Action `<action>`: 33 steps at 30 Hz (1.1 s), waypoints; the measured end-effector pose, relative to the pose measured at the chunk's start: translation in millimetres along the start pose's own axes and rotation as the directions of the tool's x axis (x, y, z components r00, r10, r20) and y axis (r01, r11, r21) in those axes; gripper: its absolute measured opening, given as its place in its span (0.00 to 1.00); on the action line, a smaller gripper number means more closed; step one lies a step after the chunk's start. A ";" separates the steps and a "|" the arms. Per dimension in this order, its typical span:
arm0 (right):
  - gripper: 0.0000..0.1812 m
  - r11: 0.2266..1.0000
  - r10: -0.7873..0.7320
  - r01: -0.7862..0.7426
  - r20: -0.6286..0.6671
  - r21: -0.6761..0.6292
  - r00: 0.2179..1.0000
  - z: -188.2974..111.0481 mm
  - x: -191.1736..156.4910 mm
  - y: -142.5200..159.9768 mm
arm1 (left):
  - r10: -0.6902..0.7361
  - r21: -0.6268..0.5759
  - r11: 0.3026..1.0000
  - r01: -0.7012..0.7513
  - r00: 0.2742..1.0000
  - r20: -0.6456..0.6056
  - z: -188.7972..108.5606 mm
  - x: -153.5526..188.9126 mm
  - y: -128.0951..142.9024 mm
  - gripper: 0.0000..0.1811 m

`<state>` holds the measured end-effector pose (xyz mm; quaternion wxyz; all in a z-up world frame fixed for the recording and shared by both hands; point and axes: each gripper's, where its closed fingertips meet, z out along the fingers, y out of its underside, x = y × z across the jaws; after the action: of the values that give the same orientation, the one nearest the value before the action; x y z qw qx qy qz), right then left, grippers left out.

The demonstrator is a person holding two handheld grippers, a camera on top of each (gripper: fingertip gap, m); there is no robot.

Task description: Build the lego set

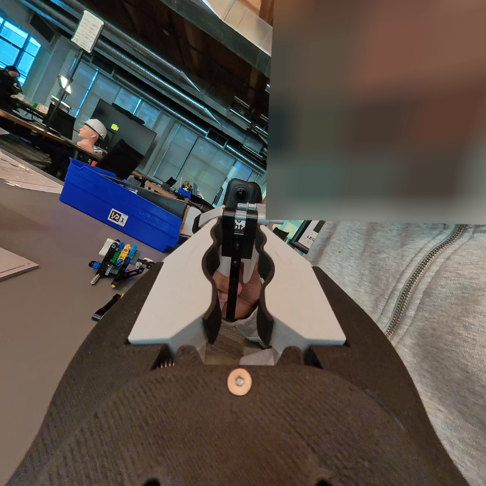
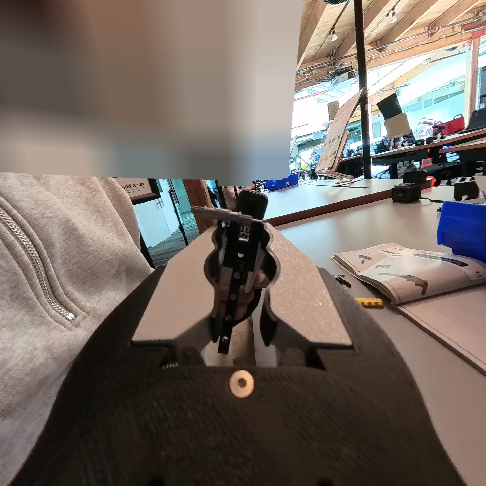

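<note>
Above near tabletop edge, chest-high: black beam (image 1: 234,284) with grey axle (image 2: 210,211), raised for fitting | left gripper (image 1: 238,226), right gripper (image 2: 240,228) facing, narrowly parted around beam, grip indeterminable | partial model (image 1: 118,260) parked mid-tabletop.

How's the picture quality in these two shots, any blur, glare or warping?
Left wrist view: a mosaic patch covers the upper right; the lego assembly and blue bin are sharp, though the ceiling lines bow from the wide lens. Right wrist view: a patch covers the upper left; the far windows are blown out, and the instruction booklet is slightly soft.
</note>
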<state>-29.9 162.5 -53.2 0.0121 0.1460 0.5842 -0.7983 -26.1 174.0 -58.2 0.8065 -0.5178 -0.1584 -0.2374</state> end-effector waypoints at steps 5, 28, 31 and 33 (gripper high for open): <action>0.15 1.000 -0.013 0.013 0.002 -0.008 1.000 -0.6 -0.1 1.1 | -0.016 -0.012 1.000 0.016 1.000 -0.002 -1.0 -2.5 1.7 0.14; 0.12 0.998 0.065 -0.067 0.071 0.017 0.995 -5.5 0.2 3.4 | -0.074 -0.046 0.997 0.069 0.990 -0.121 -8.4 10.7 -4.7 0.31; 0.12 0.999 0.054 -0.054 0.072 0.003 0.996 -4.2 -1.2 5.4 | -0.077 -0.057 0.996 0.072 0.991 -0.108 -7.0 9.0 -2.6 0.27; 0.12 0.999 0.050 -0.051 0.066 0.003 0.997 -4.0 -1.0 5.3 | -0.073 -0.056 0.996 0.067 0.990 -0.117 -7.3 10.5 -2.9 0.22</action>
<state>-27.1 164.4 -59.0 0.0514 0.1342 0.5779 -0.8034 -18.8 164.0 -53.7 0.7920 -0.5176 -0.1222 -0.3000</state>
